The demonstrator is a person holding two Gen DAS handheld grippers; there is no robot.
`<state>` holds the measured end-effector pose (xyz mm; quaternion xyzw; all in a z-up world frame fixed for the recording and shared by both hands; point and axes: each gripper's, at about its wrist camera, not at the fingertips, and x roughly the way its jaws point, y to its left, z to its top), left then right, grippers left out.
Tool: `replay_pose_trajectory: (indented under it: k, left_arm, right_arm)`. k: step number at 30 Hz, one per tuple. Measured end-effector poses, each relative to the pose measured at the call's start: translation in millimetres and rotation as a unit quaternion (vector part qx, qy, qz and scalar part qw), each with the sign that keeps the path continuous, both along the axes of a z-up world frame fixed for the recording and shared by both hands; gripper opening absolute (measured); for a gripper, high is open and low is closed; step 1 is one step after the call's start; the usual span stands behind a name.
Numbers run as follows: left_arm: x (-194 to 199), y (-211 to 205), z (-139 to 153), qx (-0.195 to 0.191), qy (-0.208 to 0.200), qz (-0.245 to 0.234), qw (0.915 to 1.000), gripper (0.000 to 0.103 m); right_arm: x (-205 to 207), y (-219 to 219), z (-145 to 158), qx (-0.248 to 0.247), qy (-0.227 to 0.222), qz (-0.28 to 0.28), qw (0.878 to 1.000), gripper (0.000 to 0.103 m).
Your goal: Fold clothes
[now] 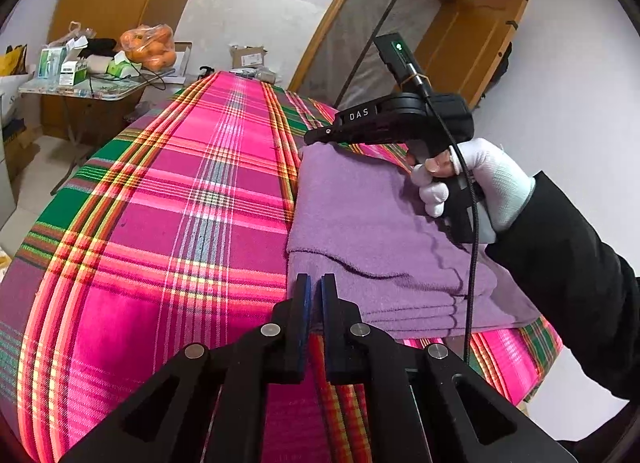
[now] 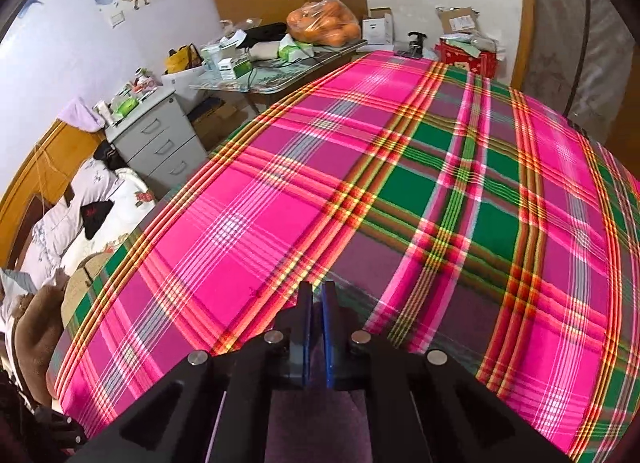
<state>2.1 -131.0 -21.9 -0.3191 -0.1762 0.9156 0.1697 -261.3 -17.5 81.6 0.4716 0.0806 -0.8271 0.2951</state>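
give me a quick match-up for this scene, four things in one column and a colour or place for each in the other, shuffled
Things:
1. folded garment
2. bag of oranges
3. drawer cabinet
4. glove

Descriptions:
A. white, on the hand holding the right gripper
B. grey, between the bed and the cluttered table
C. purple, lying on the plaid cloth
D. on the cluttered table beyond the plaid cloth

Pairs: 1-C, 2-D, 3-B, 4-A

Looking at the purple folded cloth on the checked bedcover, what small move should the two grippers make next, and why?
Probably lift the right gripper straight up off the folded purple towel-like cloth. It already lies in neat stacked layers on the pink and green checked bedcover; the left gripper is nearly shut on nothing, and the right seems closed without pinching cloth, so the fold looks finished.
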Motion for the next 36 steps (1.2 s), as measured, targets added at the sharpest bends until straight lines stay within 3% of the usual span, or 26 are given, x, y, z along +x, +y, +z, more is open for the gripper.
replay_pose_trajectory:
  k: [5, 10, 15, 17, 18, 22, 25, 28, 30, 32, 36]
  left_arm:
    - [2, -3, 0, 0.007, -0.001, 0.000, 1.0000, 0.004]
    - [3, -8, 5, 0.010, 0.002, 0.001, 0.9999, 0.003]
    - [4, -9, 18, 0.013, 0.018, 0.011, 0.9997, 0.003]
    - [2, -2, 24, 0.012, 0.022, 0.007, 0.9997, 0.003]
    - [-1, 5, 27, 0.007, 0.024, 0.001, 0.9997, 0.003]
    - [-14, 19, 20, -0.004, 0.002, -0.016, 0.9999, 0.003]
    - [-20, 21, 5, -0.009, -0.023, -0.018, 0.9995, 0.003]
    - [-16, 18, 6, -0.006, -0.019, -0.022, 0.9996, 0.003]
    - [-13, 17, 6, -0.008, -0.019, -0.028, 0.9994, 0.003]
    - [-10, 15, 5, -0.008, -0.020, -0.034, 0.9992, 0.003]
    - [-3, 14, 14, -0.007, -0.016, -0.027, 0.9995, 0.003]
  right_arm:
    - [8, 5, 10, -0.024, 0.006, 0.004, 1.000, 0.007]
    - [50, 23, 40, -0.061, 0.040, 0.019, 0.997, 0.008]
    - [79, 43, 29, -0.058, 0.030, 0.041, 0.997, 0.008]
    - [72, 54, 14, -0.048, 0.013, 0.020, 0.999, 0.008]
    - [66, 61, 8, -0.051, 0.003, 0.005, 0.999, 0.004]
    - [52, 92, -1, -0.109, -0.037, -0.047, 0.992, 0.000]
    - [58, 109, 8, -0.128, -0.030, -0.072, 0.989, 0.007]
    - [74, 129, 15, -0.168, -0.023, -0.070, 0.983, 0.007]
    - [82, 141, 10, -0.177, -0.024, -0.082, 0.980, 0.007]
    - [89, 154, 5, -0.186, -0.025, -0.093, 0.978, 0.000]
    - [103, 179, -5, -0.204, -0.027, -0.116, 0.972, 0.000]
